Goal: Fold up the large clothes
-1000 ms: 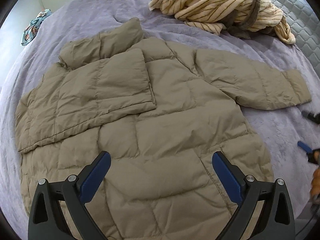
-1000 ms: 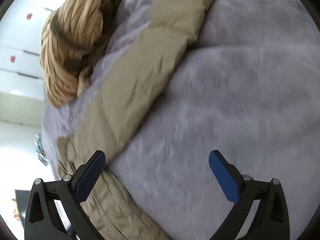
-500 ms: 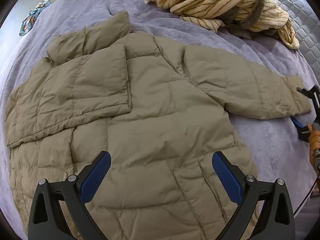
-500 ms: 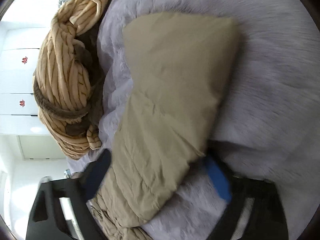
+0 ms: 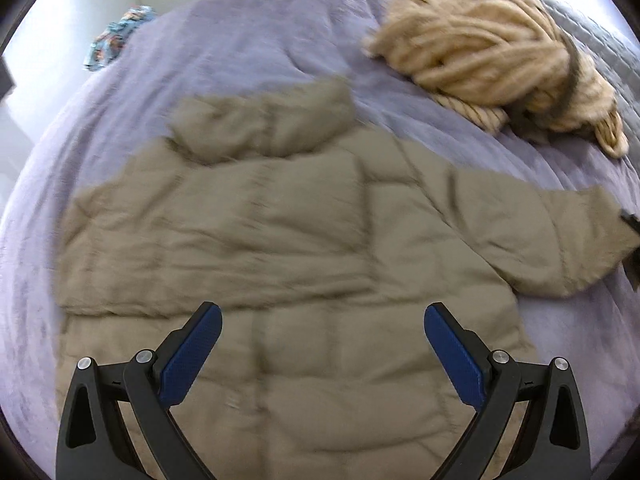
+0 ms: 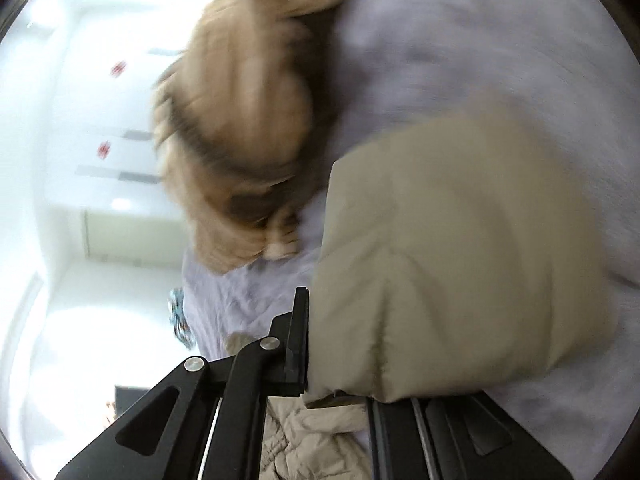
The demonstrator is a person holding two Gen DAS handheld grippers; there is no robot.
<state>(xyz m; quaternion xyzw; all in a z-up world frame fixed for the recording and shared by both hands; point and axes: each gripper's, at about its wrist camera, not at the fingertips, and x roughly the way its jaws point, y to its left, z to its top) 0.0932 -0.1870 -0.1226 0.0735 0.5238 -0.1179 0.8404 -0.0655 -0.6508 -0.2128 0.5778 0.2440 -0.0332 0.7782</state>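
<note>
The right gripper has just closed its jaws on the puffer jacket's sleeve cuff, lifting it off the bed. The left gripper hovers, jaws wide.

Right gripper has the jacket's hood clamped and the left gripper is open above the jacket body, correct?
Not the hood: the right gripper is shut on the sleeve cuff, as the right wrist view shows. The hood lies untouched. The left gripper is open above the jacket.

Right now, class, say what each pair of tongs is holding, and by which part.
The right tongs have just closed on the tan jacket, gripping its sleeve cuff. The left tongs are open, holding nothing.
</note>
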